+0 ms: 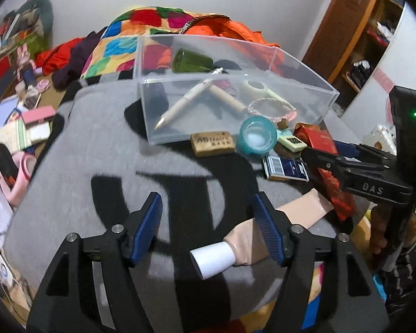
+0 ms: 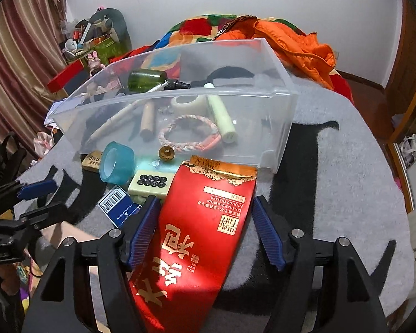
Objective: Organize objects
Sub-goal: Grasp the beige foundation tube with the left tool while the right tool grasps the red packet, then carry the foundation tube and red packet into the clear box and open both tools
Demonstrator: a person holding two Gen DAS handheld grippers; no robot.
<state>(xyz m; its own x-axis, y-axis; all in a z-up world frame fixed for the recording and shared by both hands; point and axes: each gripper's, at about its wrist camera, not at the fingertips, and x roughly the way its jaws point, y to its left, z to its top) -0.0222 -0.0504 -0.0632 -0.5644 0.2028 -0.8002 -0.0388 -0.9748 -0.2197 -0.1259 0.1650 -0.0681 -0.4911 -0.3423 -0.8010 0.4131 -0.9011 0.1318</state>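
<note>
While our left gripper (image 1: pixel 208 222) spreads over a beige tube (image 1: pixel 252 238), only the right wrist view shows our right gripper (image 2: pixel 205 222) gaping around the red tea packet (image 2: pixel 197 236).

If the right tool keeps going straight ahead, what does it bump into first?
Probably the red tea packet, already lying between the open right tool's fingers. Beyond it stands the clear plastic bin, though depth is hard to judge.

White walls (image 2: pixel 291 5), striped curtain (image 2: pixel 19 63)
</note>
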